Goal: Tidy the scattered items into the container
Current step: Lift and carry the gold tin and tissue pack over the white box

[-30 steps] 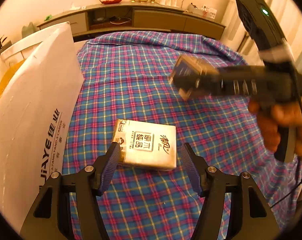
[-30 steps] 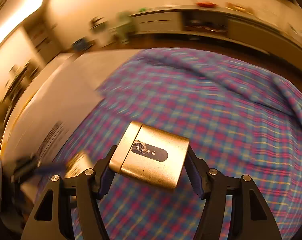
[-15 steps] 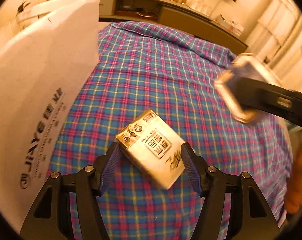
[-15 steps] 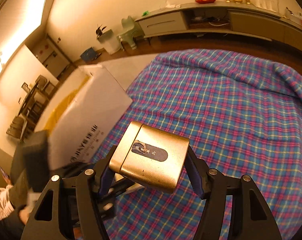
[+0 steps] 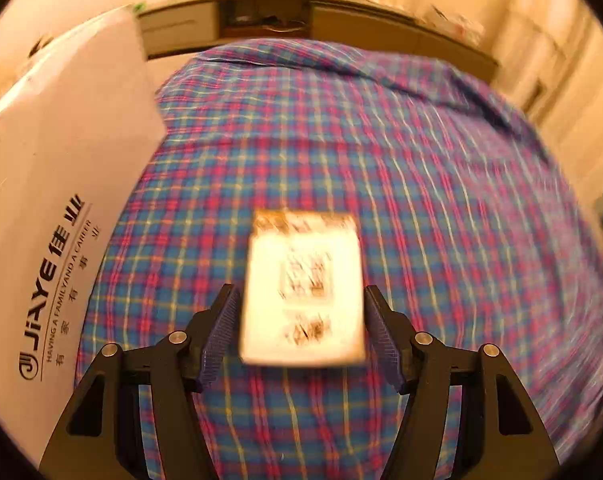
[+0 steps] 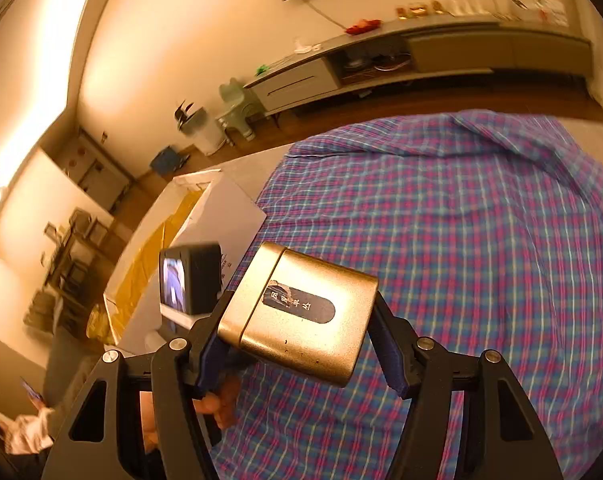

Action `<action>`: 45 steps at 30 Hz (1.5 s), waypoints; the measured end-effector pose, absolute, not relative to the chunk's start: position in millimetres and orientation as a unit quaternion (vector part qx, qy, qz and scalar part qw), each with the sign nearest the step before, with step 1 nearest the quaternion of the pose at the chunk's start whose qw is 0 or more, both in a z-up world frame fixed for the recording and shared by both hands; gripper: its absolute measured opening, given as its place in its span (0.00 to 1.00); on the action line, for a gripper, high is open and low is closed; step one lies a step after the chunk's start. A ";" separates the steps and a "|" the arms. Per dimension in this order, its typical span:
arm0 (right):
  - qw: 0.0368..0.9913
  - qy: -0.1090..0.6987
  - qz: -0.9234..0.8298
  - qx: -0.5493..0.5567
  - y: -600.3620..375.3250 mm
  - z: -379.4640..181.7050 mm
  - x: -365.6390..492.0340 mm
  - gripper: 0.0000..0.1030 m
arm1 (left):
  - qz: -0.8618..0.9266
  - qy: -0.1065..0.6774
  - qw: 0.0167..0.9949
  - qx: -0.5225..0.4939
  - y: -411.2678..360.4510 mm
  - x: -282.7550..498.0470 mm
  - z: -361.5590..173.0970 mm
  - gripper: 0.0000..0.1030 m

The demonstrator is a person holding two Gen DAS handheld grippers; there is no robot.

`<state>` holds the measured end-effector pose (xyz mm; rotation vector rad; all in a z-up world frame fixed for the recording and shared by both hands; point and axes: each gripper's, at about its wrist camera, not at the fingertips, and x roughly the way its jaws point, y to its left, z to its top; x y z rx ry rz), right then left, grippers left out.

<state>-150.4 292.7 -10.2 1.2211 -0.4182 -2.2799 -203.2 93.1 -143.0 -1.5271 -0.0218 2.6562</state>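
Left wrist view: left gripper (image 5: 301, 330) spread around a blurred white packet (image 5: 301, 288) lying on the plaid cloth (image 5: 421, 184), pads just beside its edges; white cardboard box (image 5: 61, 184) at left.

Right wrist view: right gripper (image 6: 293, 348) pinching a gold tin (image 6: 297, 314), raised above the cloth, box (image 6: 229, 216) beyond.

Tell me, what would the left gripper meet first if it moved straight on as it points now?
Probably the pale rectangular printed packet lying on the plaid cloth, right ahead between the left gripper fingers; blur hides the gap.
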 end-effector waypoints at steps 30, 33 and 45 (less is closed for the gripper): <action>0.301 -0.064 -0.880 0.361 198.2 44.2 -110.1 0.63 | 0.923 -0.119 0.096 -0.352 -13.1 -118.5 -1.0 0.52; 0.313 -0.055 -0.883 0.347 176.5 55.0 -96.4 0.63 | 0.926 -0.133 0.086 -0.342 -40.7 -107.4 7.8 0.52; 0.354 -0.026 -0.879 0.318 94.3 87.2 -77.2 0.63 | 0.930 -0.174 0.050 -0.321 -118.9 -88.2 16.0 0.52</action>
